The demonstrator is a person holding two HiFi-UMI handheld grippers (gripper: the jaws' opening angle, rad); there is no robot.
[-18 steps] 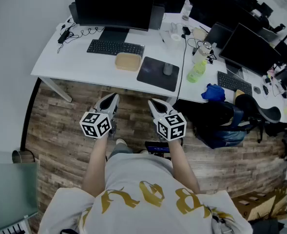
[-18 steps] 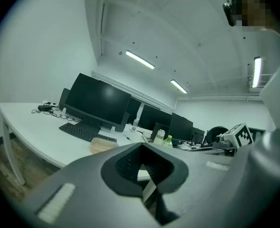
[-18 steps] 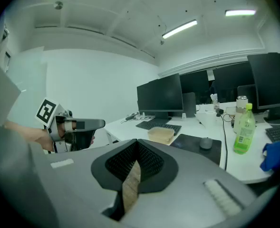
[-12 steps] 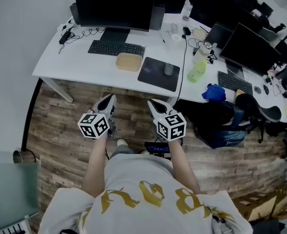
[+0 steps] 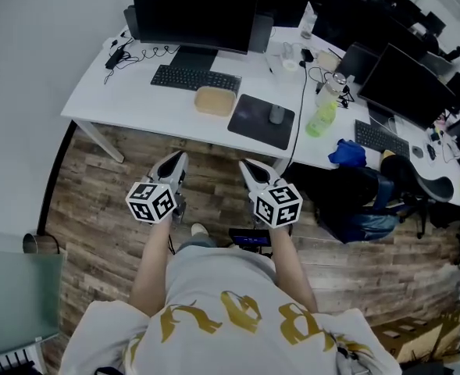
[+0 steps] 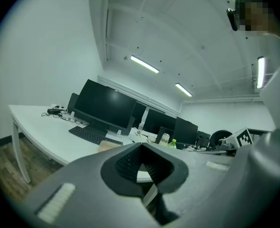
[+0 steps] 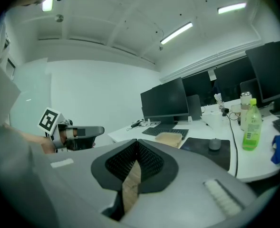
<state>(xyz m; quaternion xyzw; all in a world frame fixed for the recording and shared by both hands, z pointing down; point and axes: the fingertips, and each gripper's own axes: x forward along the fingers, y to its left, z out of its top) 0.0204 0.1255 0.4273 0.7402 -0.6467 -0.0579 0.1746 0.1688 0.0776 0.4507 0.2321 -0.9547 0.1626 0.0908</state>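
I hold both grippers side by side at waist height above the wooden floor, pointing at a white desk. My left gripper is shut with nothing in it, and its jaws meet at the tip in the left gripper view. My right gripper is shut and empty too, with its tip closed in the right gripper view. Neither touches anything. Nearest ahead on the desk lie a tan block, a keyboard and a dark mouse pad with a mouse.
A black monitor stands behind the keyboard. To the right are a green bottle, a blue cloth, more monitors and a black chair. A desk leg slants at the left. A metal can stands by the left wall.
Both grippers stay shut and keep their places side by side. The head view has shifted a little, so the desk sits slightly lower and further right in it.
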